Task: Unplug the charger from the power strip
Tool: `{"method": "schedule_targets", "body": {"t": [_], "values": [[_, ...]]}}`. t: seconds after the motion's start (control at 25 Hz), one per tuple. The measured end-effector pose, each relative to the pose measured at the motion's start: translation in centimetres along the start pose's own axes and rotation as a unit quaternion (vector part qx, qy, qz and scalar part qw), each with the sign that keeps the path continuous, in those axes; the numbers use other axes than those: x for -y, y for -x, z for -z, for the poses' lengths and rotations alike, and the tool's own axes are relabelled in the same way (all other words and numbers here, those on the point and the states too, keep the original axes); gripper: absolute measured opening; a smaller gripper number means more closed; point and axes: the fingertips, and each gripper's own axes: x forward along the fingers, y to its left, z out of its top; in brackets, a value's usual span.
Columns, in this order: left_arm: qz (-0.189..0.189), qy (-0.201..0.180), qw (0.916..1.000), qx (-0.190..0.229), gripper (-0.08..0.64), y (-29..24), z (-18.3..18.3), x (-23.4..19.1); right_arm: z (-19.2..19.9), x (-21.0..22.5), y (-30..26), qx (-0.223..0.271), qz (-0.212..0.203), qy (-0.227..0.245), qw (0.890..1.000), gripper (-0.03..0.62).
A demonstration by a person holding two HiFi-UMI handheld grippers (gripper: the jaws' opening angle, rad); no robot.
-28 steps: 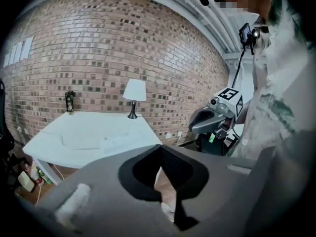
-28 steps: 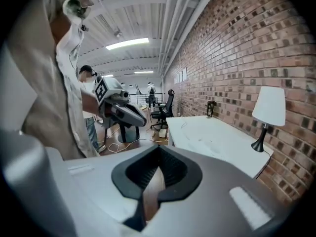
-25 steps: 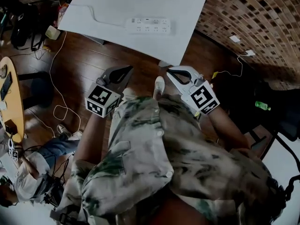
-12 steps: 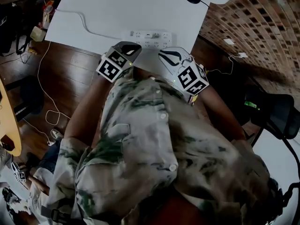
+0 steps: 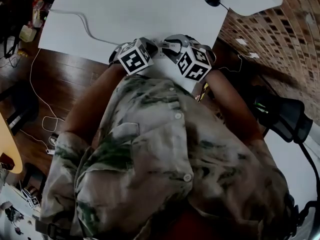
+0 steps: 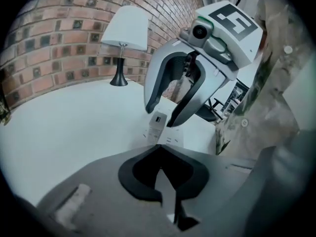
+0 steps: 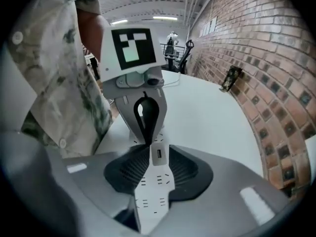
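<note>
The white power strip (image 7: 154, 191) lies on the white table (image 5: 140, 9) near its front edge. A small white charger (image 7: 158, 154) with a USB port stands plugged into it. My right gripper (image 7: 159, 146) points steeply down over the strip. Its jaws are opening, the charger stands between them, and the pads are clear of it. My left gripper (image 7: 146, 141) faces it from the other side, shut, with its tips right beside the charger (image 6: 158, 125). In the head view both grippers (image 5: 142, 48) (image 5: 175, 45) hide most of the strip.
The strip's white cord (image 5: 85, 24) runs off left across the table. A white-shaded lamp (image 6: 123, 33) stands at the far corner by the brick wall (image 7: 276, 73). A dark wood floor (image 5: 65, 79) with loose cables lies left of the table, and black chairs (image 5: 285, 116) are on the right.
Both grippers have moved from above the floor near my body forward and down onto the table's front edge, and they now meet over the power strip.
</note>
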Motion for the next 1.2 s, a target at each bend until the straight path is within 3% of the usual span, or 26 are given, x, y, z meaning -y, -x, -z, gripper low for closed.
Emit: {"method": "schedule_targets", "body": {"t": [0.2, 0.6, 1.04, 1.2], "values": [[0.024, 0.000, 0.9997, -0.008, 0.000, -0.2, -0.2, 0.2, 1.2, -0.5, -2.2, -0.053, -0.054, 0.021, 0.997, 0.122], [0.041, 0.009, 0.9989, -0.021, -0.003, -0.5, -0.3, 0.5, 2.1, -1.3, -3.0, -0.107, -0.101, 0.057, 0.987, 0.106], [0.062, 0.035, 0.9968, -0.037, -0.005, -0.8, -0.4, 0.6, 2.1, -1.0, -2.2, -0.133, -0.102, 0.059, 0.984, 0.103], [0.063, 0.031, 0.9967, -0.040, -0.005, -0.7, -0.5, 0.2, -2.3, 2.3, 2.0, -0.096, -0.066, 0.033, 0.993, 0.103]]}}
